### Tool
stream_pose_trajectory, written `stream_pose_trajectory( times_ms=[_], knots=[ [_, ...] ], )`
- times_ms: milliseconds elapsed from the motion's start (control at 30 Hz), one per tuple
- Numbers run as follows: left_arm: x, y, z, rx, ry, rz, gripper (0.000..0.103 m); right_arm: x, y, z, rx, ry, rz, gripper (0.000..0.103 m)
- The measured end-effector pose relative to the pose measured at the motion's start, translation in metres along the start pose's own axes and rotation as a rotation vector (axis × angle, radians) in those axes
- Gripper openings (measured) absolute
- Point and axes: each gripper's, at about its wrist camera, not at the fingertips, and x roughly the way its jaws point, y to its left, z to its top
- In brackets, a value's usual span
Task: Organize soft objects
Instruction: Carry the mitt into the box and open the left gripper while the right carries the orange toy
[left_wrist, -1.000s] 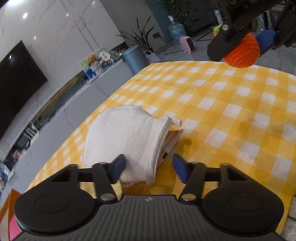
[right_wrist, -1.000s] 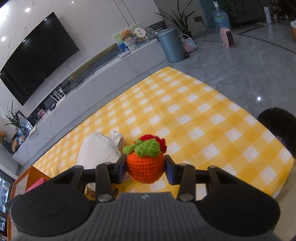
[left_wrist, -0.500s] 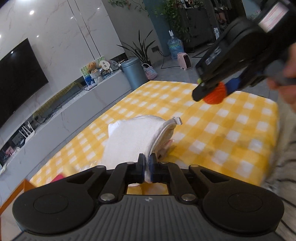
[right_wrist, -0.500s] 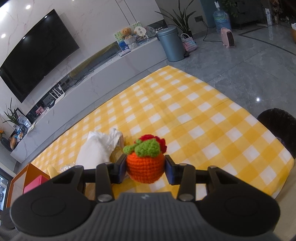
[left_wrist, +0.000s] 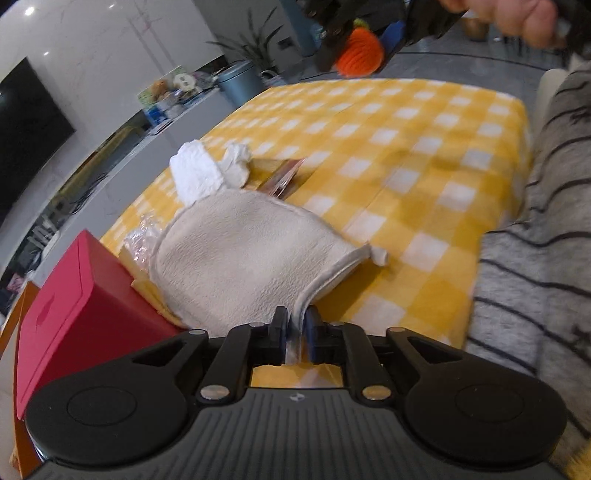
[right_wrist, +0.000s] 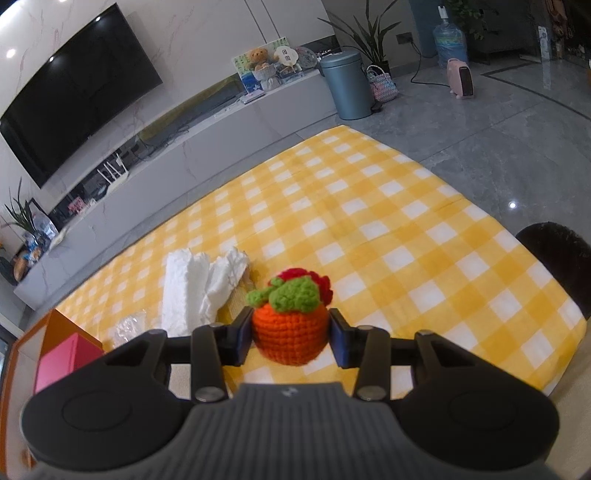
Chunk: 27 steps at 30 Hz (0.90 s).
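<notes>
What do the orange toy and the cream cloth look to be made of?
orange toy: crocheted yarn, matte; stitch rows visible, held by the right gripper. cream cloth: probably terry or fleece, napped with a stitched hem, pinched by the left gripper.

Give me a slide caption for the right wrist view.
Right gripper holding a crocheted orange toy above the yellow checked tablecloth.

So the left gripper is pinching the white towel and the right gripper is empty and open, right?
Not quite. The left gripper does pinch the white towel, but the right gripper is shut on an orange crocheted toy, as the right wrist view shows.
</notes>
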Motion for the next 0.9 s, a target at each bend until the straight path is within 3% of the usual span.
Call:
stream_pose_trajectory(
  times_ms=[133,200,267,400,433,533,567,767,900],
  knots=[
    [0.007,-0.010,-0.002,0.055,-0.009,0.054,0.021,0.002,0.002,-0.001,-0.007,0.005,-0.005,0.042],
    [0.011,-0.012,-0.001,0.064,0.003,0.076,0.032,0.002,0.003,-0.001,-0.012,0.006,-0.009,0.042],
    [0.015,-0.013,0.001,0.062,0.014,0.109,0.060,0.002,0.004,-0.002,-0.013,0.010,-0.008,0.042],
    [0.021,-0.009,0.007,0.048,0.023,0.135,0.065,0.002,0.005,-0.002,-0.015,0.012,-0.005,0.042],
    [0.023,-0.007,0.008,0.040,0.030,0.132,0.062,0.002,0.005,-0.002,-0.015,0.012,-0.004,0.042],
    [0.029,0.004,0.011,-0.020,0.050,0.046,0.021,0.002,0.005,-0.002,-0.018,0.014,-0.002,0.042],
    [0.029,0.008,0.012,-0.046,0.055,0.035,0.016,0.002,0.005,-0.002,-0.017,0.014,-0.003,0.042],
    [0.020,0.018,0.010,-0.171,0.053,0.045,0.011,0.002,0.005,-0.003,-0.019,0.013,-0.002,0.042],
    [0.001,0.021,0.010,-0.194,-0.018,0.018,0.011,0.003,0.005,-0.003,-0.025,0.013,-0.001,0.042]
  ],
)
